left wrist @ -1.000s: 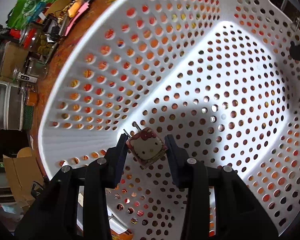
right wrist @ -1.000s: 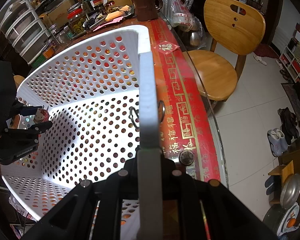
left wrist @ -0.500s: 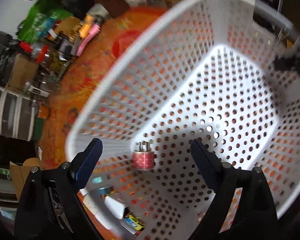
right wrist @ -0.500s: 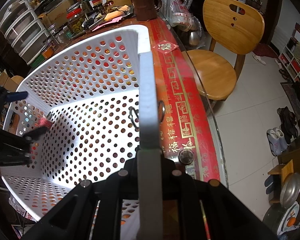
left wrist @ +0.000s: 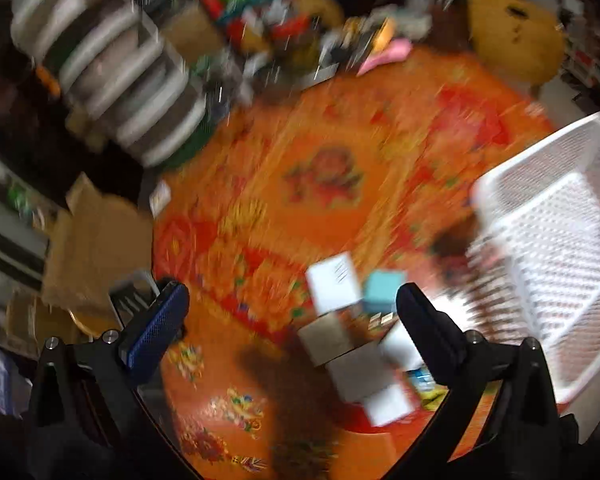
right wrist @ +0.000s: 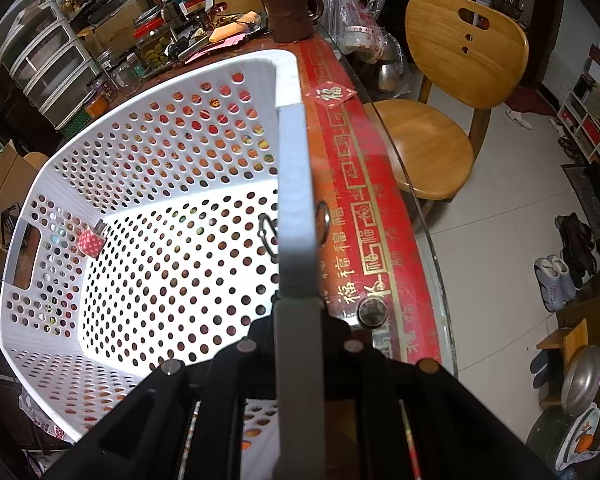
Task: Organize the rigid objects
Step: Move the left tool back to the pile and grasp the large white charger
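Observation:
My right gripper (right wrist: 298,300) is shut on the rim of the white perforated basket (right wrist: 148,160) and holds it tilted on the table. A small red plug-like charger (right wrist: 90,242) lies inside the basket against its far left wall. My left gripper (left wrist: 292,300) is open and empty above the orange patterned tablecloth (left wrist: 300,184); this view is blurred. Several small boxes lie between its fingers: a white one (left wrist: 332,284), a teal one (left wrist: 382,288) and a grey one (left wrist: 328,338). The basket (left wrist: 552,232) stands at the right there.
Clutter fills the back of the table: stacked drawer units (right wrist: 44,52), jars, a brown mug (right wrist: 292,16), bags. A wooden chair (right wrist: 452,92) stands right of the table. A cardboard box (left wrist: 96,240) sits at the left edge. A key ring (right wrist: 268,232) hangs by the basket rim.
My left gripper let go of the red charger, which dropped into the basket. It then pulled out and swung left over the tablecloth and small boxes. My right gripper has not moved.

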A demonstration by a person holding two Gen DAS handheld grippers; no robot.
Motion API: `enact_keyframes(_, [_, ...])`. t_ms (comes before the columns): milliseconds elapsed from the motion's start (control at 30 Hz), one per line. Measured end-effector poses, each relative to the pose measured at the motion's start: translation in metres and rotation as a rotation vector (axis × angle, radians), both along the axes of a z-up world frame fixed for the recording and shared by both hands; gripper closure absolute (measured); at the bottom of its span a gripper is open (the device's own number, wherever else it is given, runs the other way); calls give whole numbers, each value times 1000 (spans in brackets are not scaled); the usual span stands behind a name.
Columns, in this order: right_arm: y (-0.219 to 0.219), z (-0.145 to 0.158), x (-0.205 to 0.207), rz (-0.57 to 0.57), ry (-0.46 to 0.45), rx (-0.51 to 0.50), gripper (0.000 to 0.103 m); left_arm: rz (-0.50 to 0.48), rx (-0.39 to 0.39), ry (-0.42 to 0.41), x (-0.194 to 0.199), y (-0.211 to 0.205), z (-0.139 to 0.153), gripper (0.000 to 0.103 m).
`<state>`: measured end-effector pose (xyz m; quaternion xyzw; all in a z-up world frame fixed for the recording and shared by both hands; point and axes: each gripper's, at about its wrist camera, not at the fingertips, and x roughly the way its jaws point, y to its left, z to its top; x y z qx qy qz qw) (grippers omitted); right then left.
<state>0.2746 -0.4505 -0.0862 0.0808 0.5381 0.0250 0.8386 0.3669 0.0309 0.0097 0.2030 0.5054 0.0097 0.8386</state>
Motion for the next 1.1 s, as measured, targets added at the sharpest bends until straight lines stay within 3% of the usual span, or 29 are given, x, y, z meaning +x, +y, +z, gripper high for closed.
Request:
enact_keyframes(67, [1,0,0,0,2,-2,93,45,-26,76,17,16,-38,1])
enact_keyframes(167, [1,0,0,1,2,-2,93,94,-130,156,31,31,-82,2])
enact_keyframes(367, [2,1,1,6,10,-10,93,137,-185,192,60,24,-122,3])
enact_keyframes(500, [2,0,0,6,12,-11,93,155,-196,181,71,21,-128,7])
enact_keyframes(567, [2,0,0,5,13,-13,93,170,-196,183,74,23,-128,19])
enact_keyframes(700, [2,0,1,6,13,-11,93,203,-228,189,78,30,-135,30])
enact_keyframes(833, [2,0,1,7,13,-12,93,205,-253,186,79,26,-139,52])
enact_keyframes(1100, [2,0,1,6,13,-11,93,185,-212,117,74,18,-123,53])
